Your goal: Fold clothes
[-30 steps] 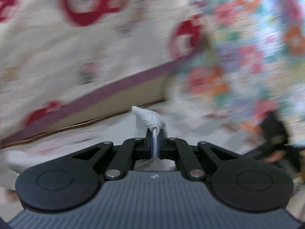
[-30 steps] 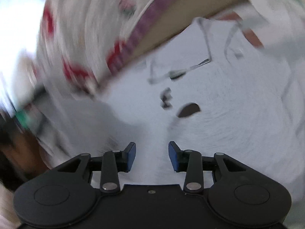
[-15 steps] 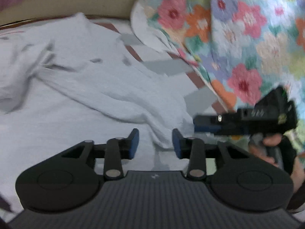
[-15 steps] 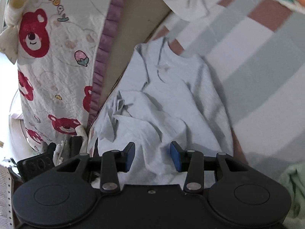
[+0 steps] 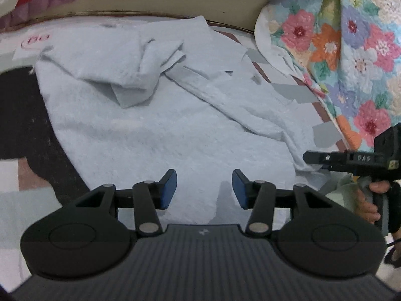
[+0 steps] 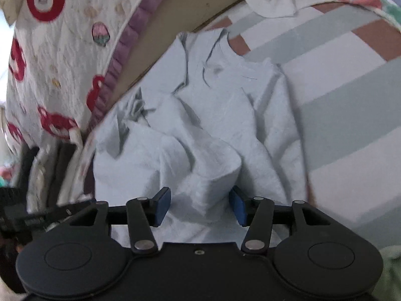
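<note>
Pale blue t-shirt (image 5: 160,130) lying crumpled on bed (image 6: 351,115) with grey, white and brown striped sheet, neckline toward beige headboard (image 5: 175,2). One sleeve bunched into loose folds near top left in left wrist view. Left claw (image 5: 204,189) spread wide, nothing between blue pads, hovering over lower hem area of shirt. Right claw (image 6: 200,204) also wide apart, a raised hump of shirt fabric sitting between its pads; contact with pads unclear. Right claw also visible at right edge in left wrist view (image 5: 310,156), at shirt's edge. Floral quilt (image 5: 351,50) on right, bear-print blanket (image 6: 55,62) with purple trim over headboard.
</note>
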### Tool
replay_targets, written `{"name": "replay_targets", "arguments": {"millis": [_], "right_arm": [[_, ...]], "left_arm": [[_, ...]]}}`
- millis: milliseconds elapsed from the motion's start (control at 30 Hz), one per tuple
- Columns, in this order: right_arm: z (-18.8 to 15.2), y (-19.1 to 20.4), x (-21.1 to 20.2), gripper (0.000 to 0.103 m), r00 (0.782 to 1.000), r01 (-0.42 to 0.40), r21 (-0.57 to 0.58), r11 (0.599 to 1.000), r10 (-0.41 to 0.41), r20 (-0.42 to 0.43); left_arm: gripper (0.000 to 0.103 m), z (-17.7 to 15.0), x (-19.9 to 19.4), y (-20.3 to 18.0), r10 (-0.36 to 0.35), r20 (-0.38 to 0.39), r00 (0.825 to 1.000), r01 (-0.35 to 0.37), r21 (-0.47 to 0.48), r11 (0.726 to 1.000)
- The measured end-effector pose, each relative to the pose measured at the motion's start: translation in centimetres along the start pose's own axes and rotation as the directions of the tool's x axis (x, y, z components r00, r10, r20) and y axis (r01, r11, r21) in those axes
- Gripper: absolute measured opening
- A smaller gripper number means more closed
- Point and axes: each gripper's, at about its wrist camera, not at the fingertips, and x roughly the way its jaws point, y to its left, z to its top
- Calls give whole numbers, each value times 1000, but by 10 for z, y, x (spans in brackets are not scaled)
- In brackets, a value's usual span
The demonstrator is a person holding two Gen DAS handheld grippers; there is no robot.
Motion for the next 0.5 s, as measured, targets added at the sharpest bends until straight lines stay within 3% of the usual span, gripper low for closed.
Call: {"name": "replay_targets", "arguments": {"millis": [33,67,167,233,300,367,400,500], "right_arm": [[0,1,1,36,1000,-18,-2,1000,18,8],[2,7,1,8,999,-33,-35,999,33,4],[3,35,-27,7,990,-82,-154,985,98,103],[2,44,-60,7,958,-168,-188,968,205,200],[4,44,-78,7,960,-114,-166,980,152,237],[0,39,-76,7,972,112,-213,971,-62,227],[-4,35,-68,7,963,220,-245,944,-171,208],[-14,18,-43,7,942,334,-246,910,-316,111]], "left_arm": [[47,0,0,-2,3,11,1000,-3,11,1000],[47,0,-1,-4,-3,23,1000,2,15,1000],[48,-1,-8,-5,-37,50,998,36,21,999],[48,-1,-11,-6,-57,58,997,56,25,998],[48,-2,-3,-7,-57,16,998,57,28,998],[48,-4,9,-7,-34,-44,998,36,26,999],[48,-5,15,-7,-20,-75,997,21,24,999],[48,-6,22,-4,5,-106,994,-5,2,1000]]}}
